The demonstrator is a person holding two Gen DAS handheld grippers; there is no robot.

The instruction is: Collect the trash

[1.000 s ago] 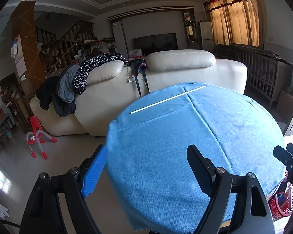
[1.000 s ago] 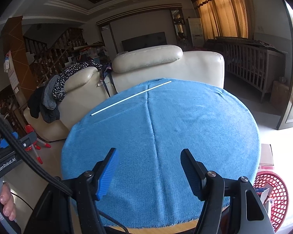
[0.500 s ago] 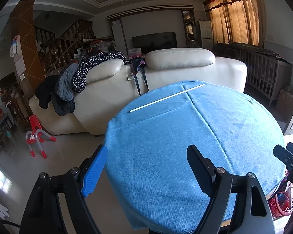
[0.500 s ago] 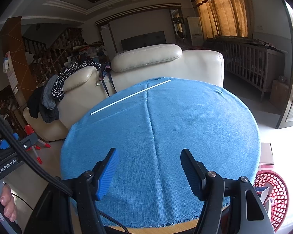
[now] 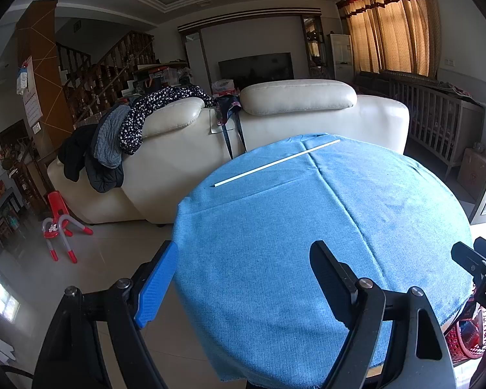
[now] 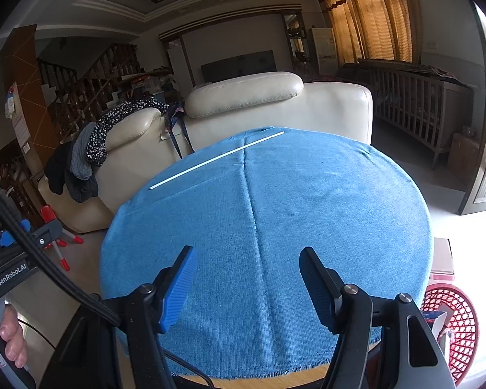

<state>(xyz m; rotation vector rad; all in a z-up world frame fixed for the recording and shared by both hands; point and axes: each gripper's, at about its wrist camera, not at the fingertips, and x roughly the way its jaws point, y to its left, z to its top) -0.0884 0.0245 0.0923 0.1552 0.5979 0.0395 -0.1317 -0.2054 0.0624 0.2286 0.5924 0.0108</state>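
A round table under a blue cloth (image 5: 307,233) (image 6: 275,214) fills both views. A thin white stick (image 5: 277,163) (image 6: 217,160) lies across its far side. A red mesh basket (image 6: 453,317) (image 5: 469,340) with some trash in it stands on the floor at the table's right. My left gripper (image 5: 243,278) is open and empty above the table's near left edge. My right gripper (image 6: 246,282) is open and empty above the near edge. The right gripper's housing (image 5: 479,262) shows at the right of the left wrist view.
A cream leather sofa (image 5: 243,136) (image 6: 259,113) with clothes draped on it stands right behind the table. A red toy (image 5: 60,227) lies on the tiled floor at the left. A wooden crib (image 6: 414,110) and a cardboard box (image 6: 463,152) stand at the right.
Both grippers stay open. The left wrist view has shifted slightly, the table sitting a little lower in frame; the right view is almost unchanged.
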